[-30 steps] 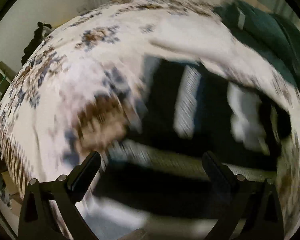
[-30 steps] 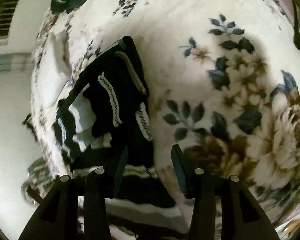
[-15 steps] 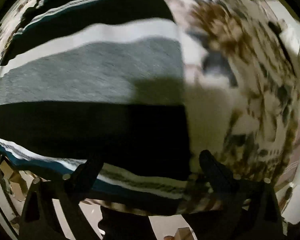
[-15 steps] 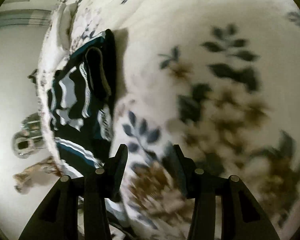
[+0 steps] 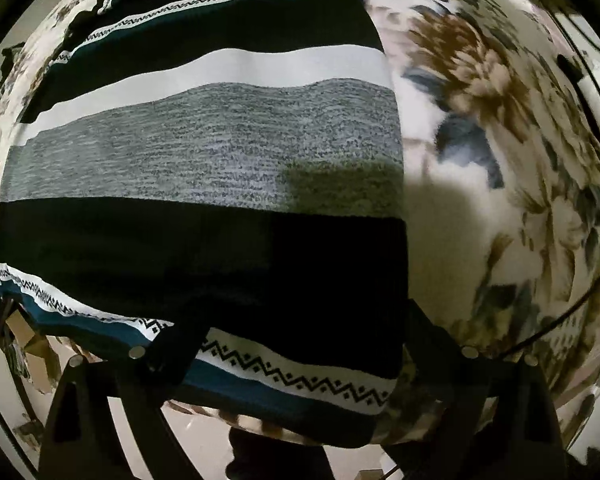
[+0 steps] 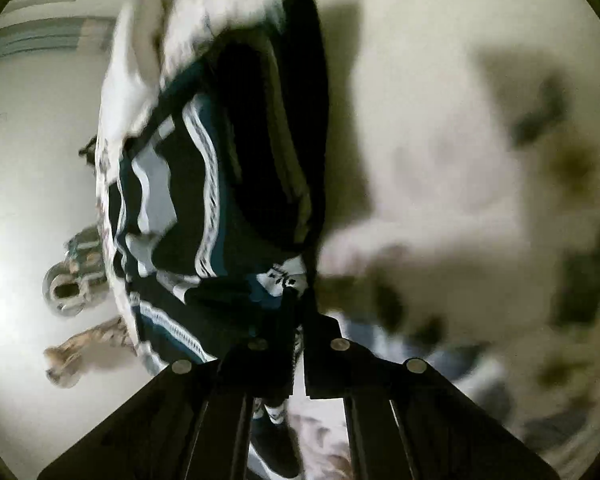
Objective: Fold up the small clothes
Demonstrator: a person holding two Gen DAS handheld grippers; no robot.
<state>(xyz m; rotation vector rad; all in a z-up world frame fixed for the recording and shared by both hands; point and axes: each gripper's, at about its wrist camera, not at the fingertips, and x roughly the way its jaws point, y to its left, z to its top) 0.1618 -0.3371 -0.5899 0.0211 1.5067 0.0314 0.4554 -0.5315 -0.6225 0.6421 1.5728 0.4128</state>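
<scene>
A small striped sweater, banded in black, white, grey and teal with zigzag trim, lies flat on a floral bedspread. My left gripper points straight down over the sweater's near hem and is open wide. One finger is above the cloth and the other is at its right edge. In the right wrist view the sweater is bunched near the bed's edge. The jaws of my right gripper are closing and stand pressed together on a fold of its patterned edge.
The bedspread stretches away to the right of the sweater. Pale floor lies beyond the bed's edge, with a sandal and a brownish patterned item on it. Cardboard scraps lie on the floor at the lower left.
My left gripper swung over the sweater, sank close above it and now holds still. My right gripper dropped onto the sweater's edge and went from half open to shut on the cloth.
</scene>
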